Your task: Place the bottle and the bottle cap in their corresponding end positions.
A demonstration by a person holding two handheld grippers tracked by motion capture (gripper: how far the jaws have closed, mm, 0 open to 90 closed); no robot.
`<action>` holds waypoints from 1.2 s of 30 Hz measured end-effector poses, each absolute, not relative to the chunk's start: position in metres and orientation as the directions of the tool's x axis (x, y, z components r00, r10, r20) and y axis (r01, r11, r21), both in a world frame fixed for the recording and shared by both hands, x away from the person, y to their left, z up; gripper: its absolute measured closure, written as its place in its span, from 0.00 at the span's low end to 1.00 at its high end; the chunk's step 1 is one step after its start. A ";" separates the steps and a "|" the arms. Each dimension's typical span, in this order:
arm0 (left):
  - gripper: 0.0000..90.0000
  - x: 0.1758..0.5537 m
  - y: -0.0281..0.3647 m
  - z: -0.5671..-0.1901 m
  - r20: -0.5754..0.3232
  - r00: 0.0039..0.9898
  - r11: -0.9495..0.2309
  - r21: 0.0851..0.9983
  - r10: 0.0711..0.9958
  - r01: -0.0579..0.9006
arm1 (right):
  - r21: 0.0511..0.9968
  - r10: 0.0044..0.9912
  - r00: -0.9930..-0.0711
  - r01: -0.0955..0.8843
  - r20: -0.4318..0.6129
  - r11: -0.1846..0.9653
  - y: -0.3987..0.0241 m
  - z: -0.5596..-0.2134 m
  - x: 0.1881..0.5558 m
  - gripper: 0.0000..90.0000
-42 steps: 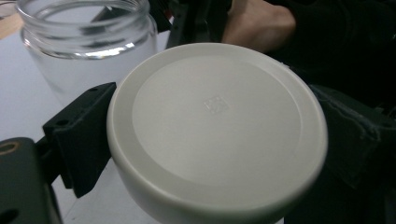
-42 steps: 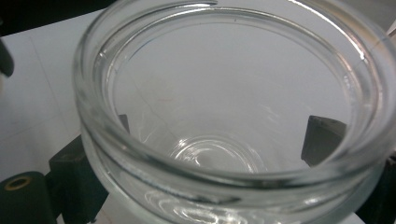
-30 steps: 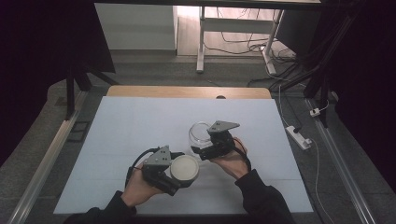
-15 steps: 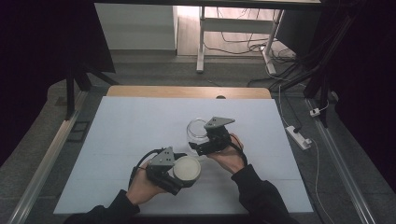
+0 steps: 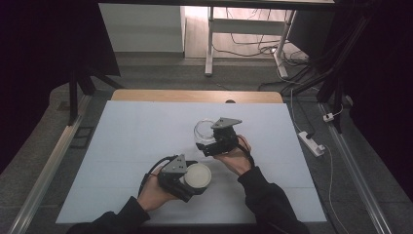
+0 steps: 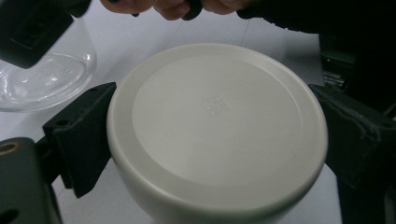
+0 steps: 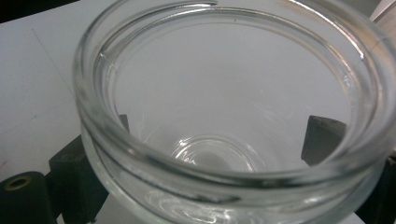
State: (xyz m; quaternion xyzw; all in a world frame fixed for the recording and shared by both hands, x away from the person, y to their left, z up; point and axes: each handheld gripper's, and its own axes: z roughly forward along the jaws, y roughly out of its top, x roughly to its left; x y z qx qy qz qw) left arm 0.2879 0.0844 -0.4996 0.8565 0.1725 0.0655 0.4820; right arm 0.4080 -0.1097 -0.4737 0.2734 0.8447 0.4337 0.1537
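1. Table [image 5: 122, 146]: pale blue-grey top with a wooden strip along the far edge. It carries all the work; both forearms come in over its near edge.
2. Right gripper [image 5: 207, 146]: right of centre on the table, held in the person's right hand [image 5: 236, 158], jaws pointing left. Grey three-cornered plate on top.
3. Left gripper [image 5: 197, 183]: near-centre of the table, nearer and left of the right gripper. Held in the left hand [image 5: 153, 192], jaws pointing right.
4. Glass jar [image 5: 203, 132]: clear, open-mouthed, sits between the right gripper's jaws at mid-table. In the right gripper view the jar [image 7: 224, 116] has one black jaw against each side of its wall, so the jaws are clamped on it. Its mouth faces that camera; the inside looks empty. Cannot tell whether its base rests on the table.
5. White lid [image 5: 197, 176]: round, flat-topped, plastic. In the left gripper view the lid [image 6: 217, 128] is squeezed at its rim by a black jaw on each side, so the grasp is firm. It sits just near and slightly left of the jar, apart from it; the jar's base [image 6: 44, 79] shows at the upper left of that view.
6. Power strip [image 5: 310, 141]: white, lies on the floor right of the table.
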 end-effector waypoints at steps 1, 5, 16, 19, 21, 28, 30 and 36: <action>0.09 0.289 0.084 -0.501 -0.051 0.932 -0.479 0.847 0.359 0.231 | 0.816 0.597 -0.802 0.329 -0.024 0.475 -0.109 -0.474 0.409 0.08; 0.09 0.292 0.081 -0.506 -0.040 0.932 -0.489 0.842 0.361 0.226 | 0.815 0.604 -0.797 0.333 -0.026 0.474 -0.107 -0.475 0.415 0.08; 0.09 0.303 0.074 -0.521 -0.026 0.930 -0.524 0.820 0.368 0.230 | 0.812 0.608 -0.793 0.334 -0.032 0.478 -0.094 -0.482 0.428 0.08; 0.09 0.305 0.072 -0.524 -0.021 0.926 -0.534 0.811 0.378 0.237 | 0.810 0.609 -0.793 0.338 -0.029 0.479 -0.090 -0.485 0.432 0.08; 0.09 0.307 0.071 -0.526 -0.022 0.923 -0.541 0.805 0.385 0.244 | 0.808 0.610 -0.792 0.341 -0.029 0.481 -0.088 -0.487 0.435 0.08; 0.09 0.314 0.067 -0.532 -0.027 0.914 -0.573 0.772 0.404 0.276 | 0.797 0.611 -0.791 0.353 -0.025 0.489 -0.081 -0.495 0.443 0.08; 0.09 0.316 0.067 -0.533 -0.021 0.913 -0.587 0.760 0.407 0.279 | 0.793 0.613 -0.790 0.356 -0.027 0.494 -0.080 -0.498 0.444 0.08; 0.09 0.320 0.067 -0.537 -0.014 0.904 -0.610 0.734 0.427 0.300 | 0.785 0.622 -0.783 0.368 -0.028 0.498 -0.082 -0.502 0.447 0.07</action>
